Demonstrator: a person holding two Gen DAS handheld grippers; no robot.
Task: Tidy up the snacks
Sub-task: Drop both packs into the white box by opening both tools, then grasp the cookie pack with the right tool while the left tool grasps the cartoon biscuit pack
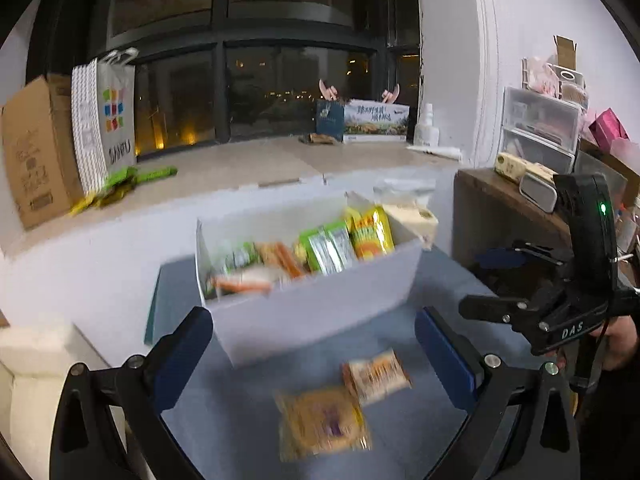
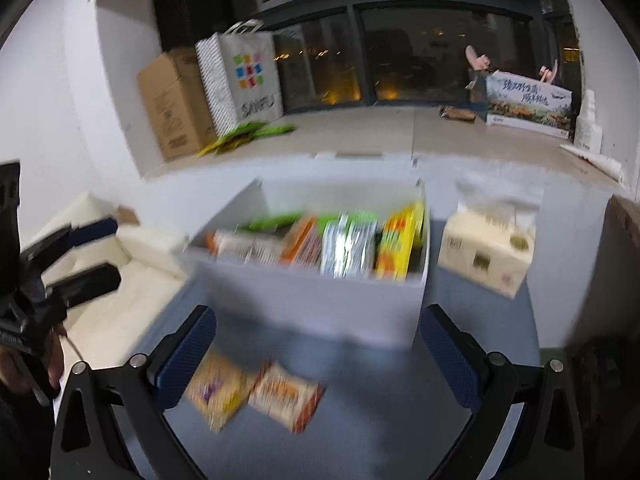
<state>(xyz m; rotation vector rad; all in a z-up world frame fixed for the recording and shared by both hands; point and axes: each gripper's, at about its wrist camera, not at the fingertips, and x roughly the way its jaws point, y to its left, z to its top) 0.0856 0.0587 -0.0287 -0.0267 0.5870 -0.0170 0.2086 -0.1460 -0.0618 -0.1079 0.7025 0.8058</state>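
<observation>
White bag reads "SANFU"; left gripper and right gripper both gape apart, clasping nothing.

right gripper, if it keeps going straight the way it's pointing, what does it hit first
Most likely the near wall of the white box, dead ahead between its open, empty jaws. The two snack packets lie lower on the table and would probably pass underneath, though blur makes depth uncertain.

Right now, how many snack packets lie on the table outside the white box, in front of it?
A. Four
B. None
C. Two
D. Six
C: two packets lie side by side on the blue-grey table in front of the white box, a yellow packet and an orange-and-white packet; the right wrist view shows the same pair.
</observation>
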